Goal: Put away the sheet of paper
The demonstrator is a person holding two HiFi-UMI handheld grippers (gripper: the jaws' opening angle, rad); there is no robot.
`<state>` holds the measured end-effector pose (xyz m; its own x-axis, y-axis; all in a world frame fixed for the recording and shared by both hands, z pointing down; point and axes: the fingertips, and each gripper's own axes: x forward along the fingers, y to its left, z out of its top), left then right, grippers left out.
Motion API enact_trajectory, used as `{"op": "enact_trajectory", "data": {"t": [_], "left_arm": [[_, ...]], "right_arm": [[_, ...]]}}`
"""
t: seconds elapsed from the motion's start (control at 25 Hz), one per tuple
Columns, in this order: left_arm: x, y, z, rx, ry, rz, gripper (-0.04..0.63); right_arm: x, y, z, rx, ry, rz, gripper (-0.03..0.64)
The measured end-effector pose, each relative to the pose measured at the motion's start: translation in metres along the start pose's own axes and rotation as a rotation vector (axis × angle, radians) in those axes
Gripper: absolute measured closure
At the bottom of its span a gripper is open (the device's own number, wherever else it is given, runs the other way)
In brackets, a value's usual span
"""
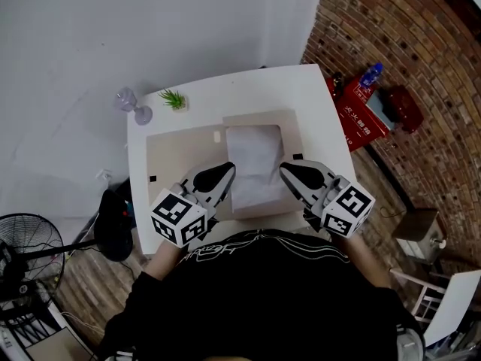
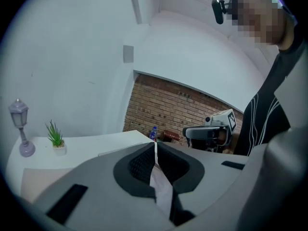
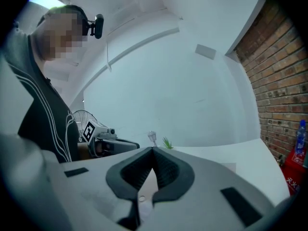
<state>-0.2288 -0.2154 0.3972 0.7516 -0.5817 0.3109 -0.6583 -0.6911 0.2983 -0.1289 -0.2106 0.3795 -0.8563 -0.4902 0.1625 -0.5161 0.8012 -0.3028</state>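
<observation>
The left claw (image 1: 225, 170) and right claw (image 1: 286, 169) each pinch shut on the sheet of paper (image 1: 254, 160). They hide its two near corners from above.

sheet of paper (image 1: 254, 168) on board (image 1: 176, 153) | board on table (image 1: 301, 89) | plant (image 1: 174, 99), lamp (image 1: 128, 100) behind-left

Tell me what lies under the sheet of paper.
Beige cardboard on the white table lies under the sheet of paper. Anything directly beneath the sheet is covered.
</observation>
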Motion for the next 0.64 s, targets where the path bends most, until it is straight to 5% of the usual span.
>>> {"op": "enact_trajectory", "data": {"t": [0.64], "left_arm": [[0.002,0.020,-0.024,-0.064,0.058,0.031,0.554]], "right_arm": [[0.015,-0.009,-0.027,0.032,0.075,0.002,0.615]]}}
